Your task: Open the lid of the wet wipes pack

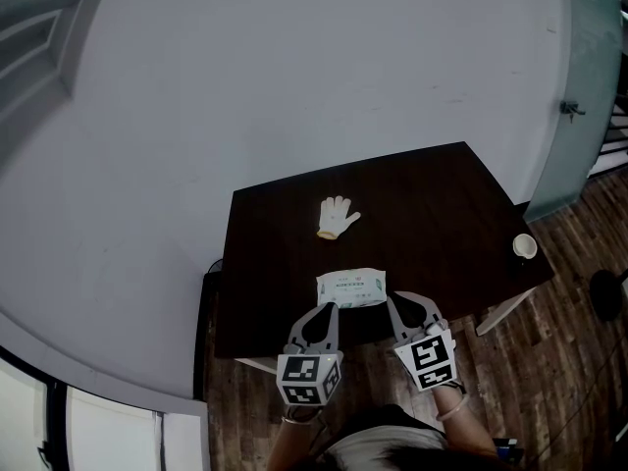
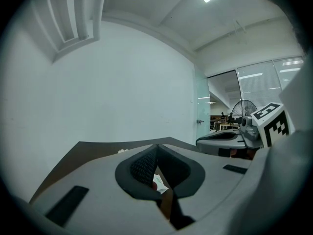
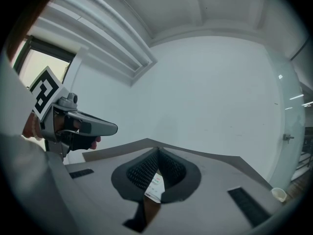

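both shut, empty: left tongs [image 1: 331,308], right tongs [image 1: 391,298]; wipes pack [image 1: 351,287], dark table [image 1: 432,204], wood floor [image 1: 549,361].

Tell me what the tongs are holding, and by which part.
Nothing, it seems. The left tongs and right tongs are both shut, tips at the two ends of the wet wipes pack, which shows only through the gaps behind the tips.

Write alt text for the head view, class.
A wet wipes pack lies near the front edge of a dark table, with the left tongs and right tongs, both shut, by its near corners. A white glove lies beyond; a small cup sits at the right corner.
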A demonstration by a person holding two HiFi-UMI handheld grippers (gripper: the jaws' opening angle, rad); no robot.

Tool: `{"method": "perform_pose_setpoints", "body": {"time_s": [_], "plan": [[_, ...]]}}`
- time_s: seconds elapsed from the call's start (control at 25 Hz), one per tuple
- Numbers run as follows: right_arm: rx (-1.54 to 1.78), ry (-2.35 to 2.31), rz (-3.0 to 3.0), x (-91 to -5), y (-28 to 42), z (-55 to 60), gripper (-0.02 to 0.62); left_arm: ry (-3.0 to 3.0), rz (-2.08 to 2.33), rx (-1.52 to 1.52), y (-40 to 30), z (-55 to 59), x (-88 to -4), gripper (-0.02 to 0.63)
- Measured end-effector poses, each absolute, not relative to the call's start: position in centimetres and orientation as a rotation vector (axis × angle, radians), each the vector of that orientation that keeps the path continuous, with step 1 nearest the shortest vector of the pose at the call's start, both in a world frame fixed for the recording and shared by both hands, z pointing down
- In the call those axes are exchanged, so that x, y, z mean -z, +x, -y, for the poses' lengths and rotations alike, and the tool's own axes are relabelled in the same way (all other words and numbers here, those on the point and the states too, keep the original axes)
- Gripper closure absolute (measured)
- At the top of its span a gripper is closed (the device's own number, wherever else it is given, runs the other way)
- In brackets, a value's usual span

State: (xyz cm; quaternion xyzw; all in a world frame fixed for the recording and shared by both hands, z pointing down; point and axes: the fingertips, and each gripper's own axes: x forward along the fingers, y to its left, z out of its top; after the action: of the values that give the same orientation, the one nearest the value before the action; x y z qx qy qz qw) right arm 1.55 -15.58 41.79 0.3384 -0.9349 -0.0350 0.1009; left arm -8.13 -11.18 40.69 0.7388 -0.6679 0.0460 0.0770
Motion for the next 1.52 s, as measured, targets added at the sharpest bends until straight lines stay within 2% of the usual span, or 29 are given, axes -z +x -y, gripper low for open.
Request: {"method": "perform_pose_setpoints", "body": {"time_s": [1.52], "plan": [[0.032, 1.057, 2.716, -42.9, 1.2, 17.1, 0.588, 2.214, 1.934, -0.139, -8.9, 12.6, -42.1, 0.586]]}}
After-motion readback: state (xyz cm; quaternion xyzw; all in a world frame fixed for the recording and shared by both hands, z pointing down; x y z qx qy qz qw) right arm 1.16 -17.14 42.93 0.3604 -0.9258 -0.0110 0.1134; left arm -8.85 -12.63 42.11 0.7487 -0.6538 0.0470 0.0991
